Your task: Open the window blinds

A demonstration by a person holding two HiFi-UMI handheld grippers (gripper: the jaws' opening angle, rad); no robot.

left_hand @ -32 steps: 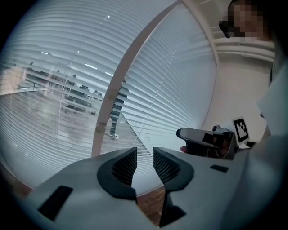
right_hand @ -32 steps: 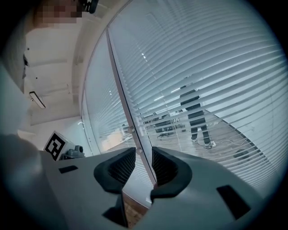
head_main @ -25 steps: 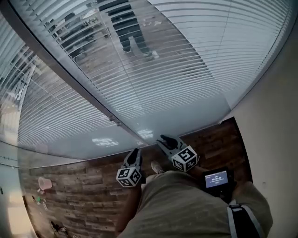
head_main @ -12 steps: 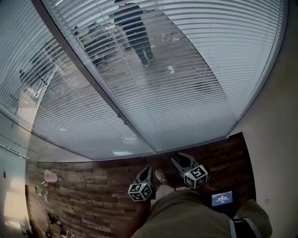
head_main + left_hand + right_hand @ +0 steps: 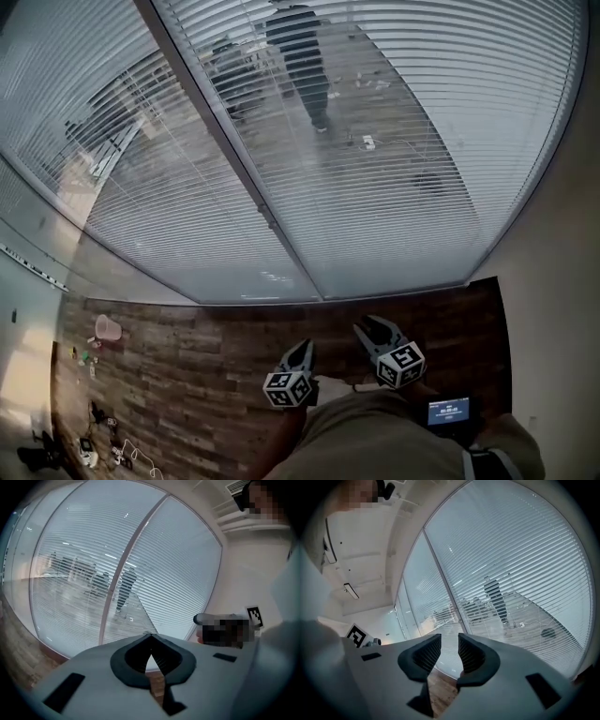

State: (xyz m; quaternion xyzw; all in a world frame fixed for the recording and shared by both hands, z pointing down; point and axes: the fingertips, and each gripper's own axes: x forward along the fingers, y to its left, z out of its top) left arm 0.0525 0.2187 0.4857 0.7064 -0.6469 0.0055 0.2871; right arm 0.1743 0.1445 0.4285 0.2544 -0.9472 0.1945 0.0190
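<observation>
The window blinds (image 5: 394, 169) hang lowered over the whole height of the glass, on both sides of a slanted grey mullion (image 5: 234, 159), down to the wooden floor (image 5: 187, 375). The slats are turned nearly flat, so that a standing figure and some furniture can be seen between them. Such a state fits two stages. Either the slats already stand turned open as wanted, or the whole hanging is still to be drawn up. Which one is meant cannot be decided from here.

No cord or wand can be made out with certainty in any view. The thin lines before the slats are too fine to be named.

Both tools are held low and well apart from the blinds, above the floor and in front of the person's legs. The left gripper (image 5: 302, 345) has its jaws pressed together with nothing between them. The right gripper (image 5: 378, 323) has its jaws spread, and they too are empty. A pale wall (image 5: 562, 281) closes the scene on the right, and a small device with a lit screen (image 5: 448, 410) is seen near the person's side.

For any handling of these blinds, the control should be found first, and probably near an edge of the panel. The slats look thin and easily bent, so they should not be pinched. A thin cord would need to be taken deep between the ribbed pads and pulled steadily along its own line.
</observation>
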